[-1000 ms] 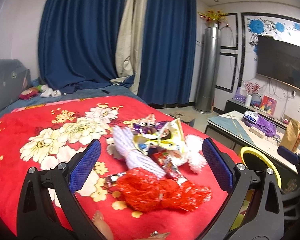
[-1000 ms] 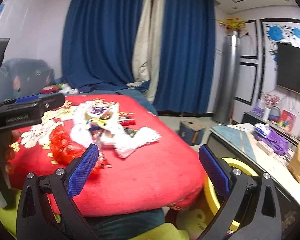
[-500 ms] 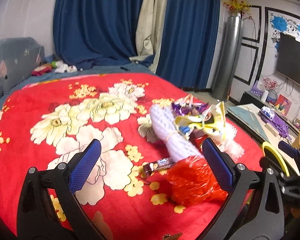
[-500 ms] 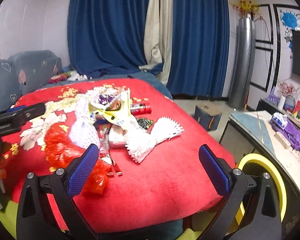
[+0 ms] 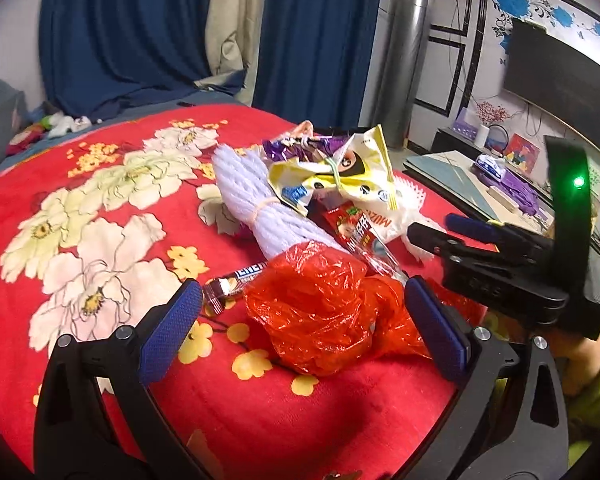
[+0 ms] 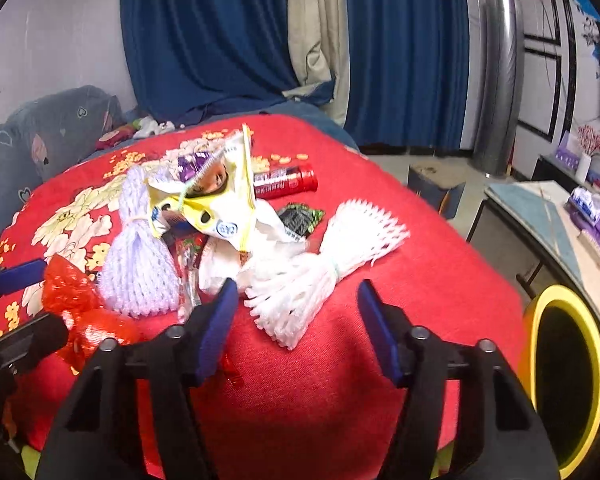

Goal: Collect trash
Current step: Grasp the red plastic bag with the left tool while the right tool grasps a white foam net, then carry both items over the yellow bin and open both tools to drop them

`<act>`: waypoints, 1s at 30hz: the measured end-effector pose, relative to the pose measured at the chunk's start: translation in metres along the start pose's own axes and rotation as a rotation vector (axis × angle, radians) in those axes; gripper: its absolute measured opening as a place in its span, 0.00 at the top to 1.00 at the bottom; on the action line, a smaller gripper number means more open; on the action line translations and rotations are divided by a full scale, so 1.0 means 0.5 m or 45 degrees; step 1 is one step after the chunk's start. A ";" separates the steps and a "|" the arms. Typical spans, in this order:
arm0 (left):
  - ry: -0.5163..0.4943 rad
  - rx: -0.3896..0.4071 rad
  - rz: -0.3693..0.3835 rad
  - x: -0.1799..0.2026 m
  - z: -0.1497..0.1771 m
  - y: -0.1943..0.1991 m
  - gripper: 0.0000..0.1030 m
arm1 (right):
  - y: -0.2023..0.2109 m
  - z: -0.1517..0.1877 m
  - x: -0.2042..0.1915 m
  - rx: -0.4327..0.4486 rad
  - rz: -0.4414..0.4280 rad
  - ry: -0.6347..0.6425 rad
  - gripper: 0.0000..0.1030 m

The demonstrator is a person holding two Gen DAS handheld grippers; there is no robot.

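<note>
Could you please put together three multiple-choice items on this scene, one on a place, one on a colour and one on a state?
1. Where does the crumpled red plastic bag lie?
A. between the fingers of the left tool
B. inside the yellow-rimmed bin
C. on the sofa

2. What colour is the foam net lying just ahead of the right tool?
A. green
B. white
C. black

3. How does the left tool stand?
A. shut on a bottle
B. shut with nothing in it
C. open, pads clear of the bag

Key: 1 A, the left wrist view shows the bag on the red flowered blanket between the two blue pads. 2 B, the right wrist view shows a white net tied at its middle. 3 C, both pads stand apart with a gap to the bag on each side.
</note>
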State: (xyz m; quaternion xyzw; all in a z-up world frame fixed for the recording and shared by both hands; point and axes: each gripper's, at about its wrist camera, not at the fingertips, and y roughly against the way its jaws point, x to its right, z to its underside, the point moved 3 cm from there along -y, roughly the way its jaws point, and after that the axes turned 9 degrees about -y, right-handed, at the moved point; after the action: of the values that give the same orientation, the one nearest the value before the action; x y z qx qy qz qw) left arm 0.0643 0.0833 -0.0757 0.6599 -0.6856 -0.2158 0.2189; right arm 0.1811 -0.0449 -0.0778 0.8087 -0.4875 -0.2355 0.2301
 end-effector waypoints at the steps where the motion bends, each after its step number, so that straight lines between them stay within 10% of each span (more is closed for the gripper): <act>1: 0.015 -0.006 0.009 -0.004 0.001 -0.002 0.10 | -0.005 0.001 0.002 -0.014 -0.005 -0.008 0.59; 9: 0.089 -0.067 0.081 -0.018 0.009 -0.007 0.33 | -0.008 0.017 0.024 -0.034 -0.019 -0.052 0.80; 21: 0.018 -0.072 0.130 0.013 0.009 0.003 0.83 | 0.013 0.024 0.030 -0.002 -0.011 -0.034 0.83; 30: -0.067 0.012 0.103 0.036 -0.010 0.037 0.93 | 0.041 0.015 0.044 0.045 -0.025 -0.040 0.84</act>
State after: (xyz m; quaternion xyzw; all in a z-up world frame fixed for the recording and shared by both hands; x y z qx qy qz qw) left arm 0.0517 0.0662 -0.0607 0.6268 -0.7182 -0.2208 0.2063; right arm 0.1718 -0.0743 -0.0750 0.8137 -0.4871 -0.2417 0.2056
